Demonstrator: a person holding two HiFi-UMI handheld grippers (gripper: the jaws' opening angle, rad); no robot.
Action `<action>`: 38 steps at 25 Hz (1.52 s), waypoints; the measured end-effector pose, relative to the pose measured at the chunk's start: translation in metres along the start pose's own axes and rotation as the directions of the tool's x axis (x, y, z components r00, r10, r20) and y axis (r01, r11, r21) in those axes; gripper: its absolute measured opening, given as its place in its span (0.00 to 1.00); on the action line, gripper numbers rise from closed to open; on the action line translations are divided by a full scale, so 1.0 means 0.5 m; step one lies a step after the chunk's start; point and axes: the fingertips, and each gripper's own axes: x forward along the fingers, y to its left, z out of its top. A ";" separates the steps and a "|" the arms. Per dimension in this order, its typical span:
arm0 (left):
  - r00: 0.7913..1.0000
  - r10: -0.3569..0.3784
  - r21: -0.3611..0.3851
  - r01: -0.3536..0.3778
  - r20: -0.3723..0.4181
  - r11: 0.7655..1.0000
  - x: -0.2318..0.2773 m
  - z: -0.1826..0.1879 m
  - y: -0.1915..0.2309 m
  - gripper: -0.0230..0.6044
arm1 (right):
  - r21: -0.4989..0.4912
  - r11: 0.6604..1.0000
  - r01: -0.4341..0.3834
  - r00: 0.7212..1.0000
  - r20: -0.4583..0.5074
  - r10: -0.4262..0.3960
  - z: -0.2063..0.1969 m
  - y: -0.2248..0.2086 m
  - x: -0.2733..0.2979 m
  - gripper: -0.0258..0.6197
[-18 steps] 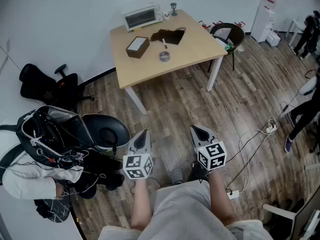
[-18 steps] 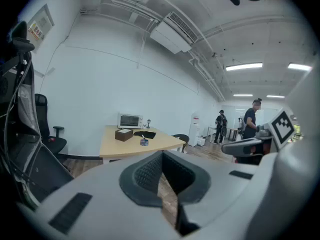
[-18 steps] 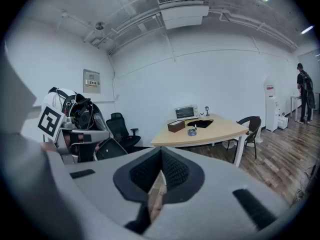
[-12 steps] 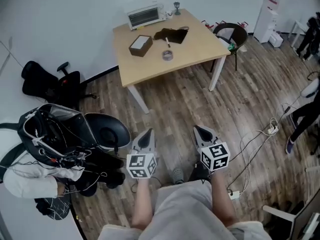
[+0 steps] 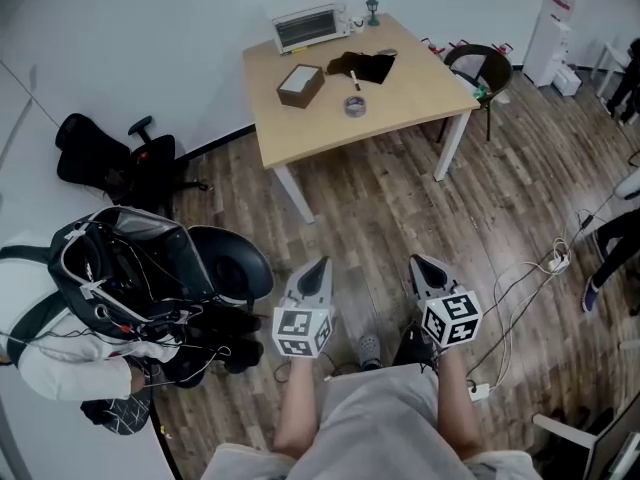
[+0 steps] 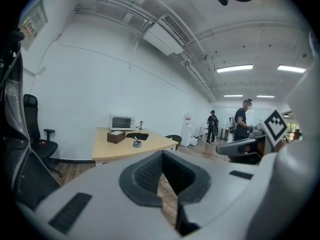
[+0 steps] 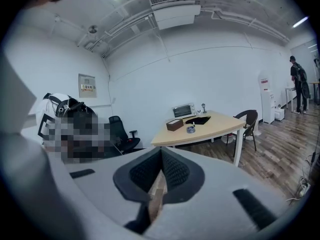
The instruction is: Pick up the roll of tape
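Across a stretch of wood-plank floor (image 5: 380, 208), at 12 o'clock from both tongs in the head view, the roll of tape (image 5: 354, 106) lies on a light wooden table (image 5: 410, 108) against the white wall. It is well apart from the person and not within reach from where they stand. The left gripper (image 5: 320, 265) and the right gripper (image 5: 417, 263) are held side by side at waist level, each with its jaws pressed together on nothing; only floor shows past the pads. The roll sits near the table's middle and appears to lie flat, hole upward, so it offers no long axis to line up on. It lies at roughly 1 o'clock from the left tongs and 11 o'clock from the right, the left looking a shade nearer. Close by it on the table are a brown box (image 5: 300, 85) at 10 o'clock, a dark cloth (image 5: 367, 67) and a pen (image 5: 354, 79) at 12, with a toaster oven (image 5: 308, 28) at the far edge. A black office chair (image 5: 110, 158) and a laden bag (image 5: 125, 268) crowd the left — cables (image 5: 530, 278) trail on the right.
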 end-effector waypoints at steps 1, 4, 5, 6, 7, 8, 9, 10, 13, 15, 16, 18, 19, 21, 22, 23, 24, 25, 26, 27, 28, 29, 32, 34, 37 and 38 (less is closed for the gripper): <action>1.000 -0.009 -0.007 0.009 0.003 1.000 0.002 0.001 0.000 0.04 | 0.008 1.000 0.005 1.000 0.008 -0.005 0.003 -0.004 -0.004 0.04; 1.000 -0.007 -0.010 0.007 -0.005 1.000 0.019 0.008 0.022 0.05 | 0.026 0.998 0.048 0.998 0.036 -0.049 0.017 -0.026 0.001 0.05; 1.000 -0.002 -0.005 0.002 -0.012 1.000 0.023 0.007 0.026 0.05 | 0.032 0.998 0.060 0.997 0.038 -0.061 0.016 -0.034 -0.001 0.05; 1.000 0.002 -0.002 -0.002 -0.017 1.000 0.024 0.002 0.023 0.06 | 0.039 0.997 0.066 0.997 0.037 -0.068 0.009 -0.041 -0.009 0.05; 1.000 0.003 -0.002 -0.003 -0.015 1.000 0.021 -0.002 0.014 0.08 | 0.048 0.997 0.069 0.997 0.037 -0.070 0.000 -0.049 -0.021 0.05; 1.000 0.000 -0.004 0.000 -0.006 1.000 0.017 -0.006 0.002 0.11 | 0.057 0.996 0.068 0.997 0.039 -0.071 -0.009 -0.057 -0.036 0.05; 1.000 -0.003 -0.008 0.003 0.008 1.000 0.014 -0.006 -0.009 0.11 | 0.068 0.995 0.066 0.997 0.045 -0.069 -0.014 -0.065 -0.048 0.08; 1.000 -0.004 -0.010 0.004 0.019 1.000 0.016 -0.004 -0.015 0.11 | 0.079 0.995 0.062 0.996 0.051 -0.067 -0.015 -0.072 -0.053 0.10; 1.000 -0.004 -0.005 0.004 0.009 1.000 0.040 0.001 -0.012 0.17 | 0.100 0.993 0.057 0.997 0.050 -0.062 -0.014 -0.091 -0.039 0.15; 1.000 -0.001 -0.004 0.001 -0.006 1.000 0.060 -0.001 -0.006 0.20 | 0.102 0.993 0.055 0.998 0.034 -0.058 -0.016 -0.103 -0.021 0.18; 1.000 0.000 -0.004 -0.001 -0.010 1.000 0.072 -0.001 -0.002 0.21 | 0.096 0.994 0.051 0.998 0.024 -0.054 -0.017 -0.110 -0.009 0.22; 1.000 0.004 0.001 -0.004 -0.016 1.000 0.098 0.000 0.004 0.23 | 0.076 0.996 0.037 0.999 0.003 -0.038 -0.015 -0.125 0.018 0.25; 1.000 0.006 0.007 -0.006 -0.023 1.000 0.111 -0.001 0.006 0.23 | 0.066 0.998 0.025 1.000 -0.009 -0.025 -0.013 -0.132 0.032 0.26; 0.999 0.020 0.016 -0.020 -0.034 1.000 0.133 -0.001 0.013 0.23 | 0.043 0.999 -0.006 0.999 -0.035 0.007 -0.008 -0.144 0.063 0.28; 0.999 0.034 0.015 -0.034 -0.032 0.999 0.146 0.002 0.021 0.23 | 0.035 0.999 -0.019 0.999 -0.043 0.021 -0.001 -0.152 0.081 0.29; 0.998 0.049 0.010 -0.048 -0.027 0.999 0.159 0.008 0.031 0.23 | 0.034 0.999 -0.030 0.999 -0.042 0.031 0.010 -0.161 0.100 0.30; 0.998 0.061 0.004 -0.061 -0.024 0.998 0.173 0.014 0.040 0.23 | 0.045 0.998 -0.038 0.999 -0.034 0.040 0.023 -0.172 0.118 0.32; 0.997 0.071 -0.001 -0.071 -0.026 0.997 0.186 0.018 0.046 0.23 | 0.065 0.997 -0.045 0.999 -0.022 0.046 0.036 -0.183 0.131 0.34; 0.996 0.079 -0.003 -0.080 -0.032 0.997 0.197 0.020 0.049 0.23 | 0.090 0.995 -0.049 0.999 -0.009 0.050 0.045 -0.194 0.141 0.37; 0.996 0.086 -0.003 -0.086 -0.039 0.996 0.207 0.021 0.051 0.23 | 0.116 0.992 -0.053 0.999 -0.001 0.054 0.052 -0.206 0.149 0.39; 0.995 0.091 0.001 -0.092 -0.044 0.996 0.221 0.024 0.053 0.23 | 0.134 0.989 -0.057 0.998 0.004 0.056 0.058 -0.218 0.159 0.39; 0.994 0.095 0.007 -0.094 -0.049 0.996 0.238 0.029 0.056 0.23 | 0.143 0.988 -0.058 0.998 0.006 0.057 0.065 -0.232 0.173 0.42; 0.992 0.102 0.028 -0.100 -0.069 0.995 0.306 0.048 0.068 0.27 | 0.125 0.989 -0.077 0.997 0.007 0.077 0.096 -0.269 0.223 0.47; 0.990 0.115 0.033 -0.112 -0.080 0.993 0.347 0.057 0.078 0.27 | 0.098 0.987 -0.129 0.992 0.005 0.129 0.120 -0.277 0.255 0.47; 0.988 0.127 0.021 -0.126 -0.085 0.992 0.404 0.068 0.082 0.30 | 0.033 0.978 -0.205 0.978 -0.018 0.206 0.152 -0.287 0.295 0.47; 0.988 0.128 0.010 -0.128 -0.084 0.992 0.423 0.070 0.080 0.30 | 0.016 0.975 -0.223 0.974 -0.031 0.224 0.159 -0.295 0.306 0.47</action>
